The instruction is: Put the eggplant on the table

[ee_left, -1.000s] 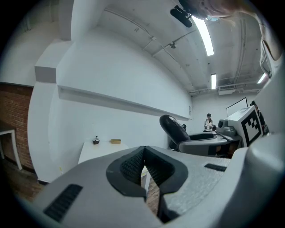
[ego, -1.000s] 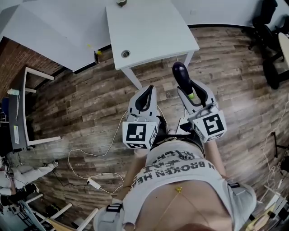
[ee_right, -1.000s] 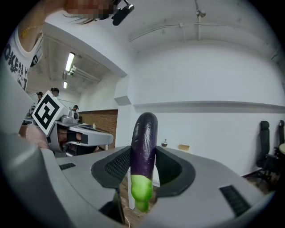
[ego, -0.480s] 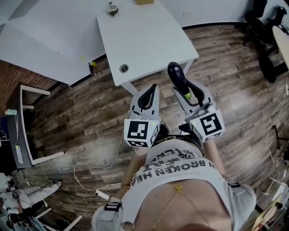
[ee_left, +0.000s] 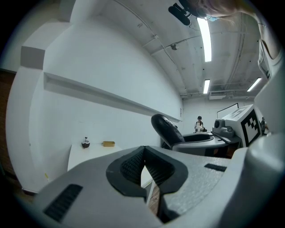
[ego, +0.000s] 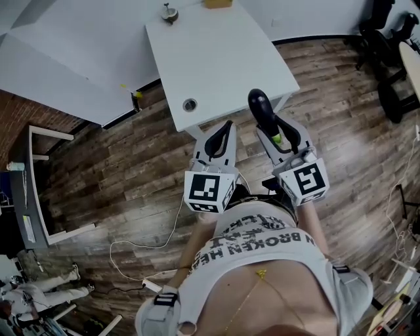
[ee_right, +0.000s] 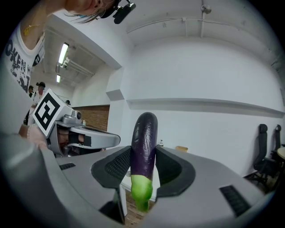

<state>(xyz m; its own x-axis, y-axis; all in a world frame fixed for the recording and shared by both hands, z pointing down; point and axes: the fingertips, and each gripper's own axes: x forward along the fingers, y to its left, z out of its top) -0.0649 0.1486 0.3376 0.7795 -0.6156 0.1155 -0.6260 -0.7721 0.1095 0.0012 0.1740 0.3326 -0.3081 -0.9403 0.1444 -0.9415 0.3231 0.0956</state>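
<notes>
table (ego: 223, 59) — near half free | far edge: small knob (ego: 170, 13), yellow block (ego: 217, 3)

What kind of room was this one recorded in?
Probably an office or lab workspace: a plain white table, black office chairs near the wall, and a wood-plank floor.

The eggplant (ee_right: 144, 133) has glossy, smooth purple skin. The right gripper (ee_right: 143, 153) looks matt grey plastic, its pads (ee_right: 117, 168) ribbed black. Table (ego: 223, 59): smooth matt white. Floor (ego: 131, 177): grainy wood.
</notes>
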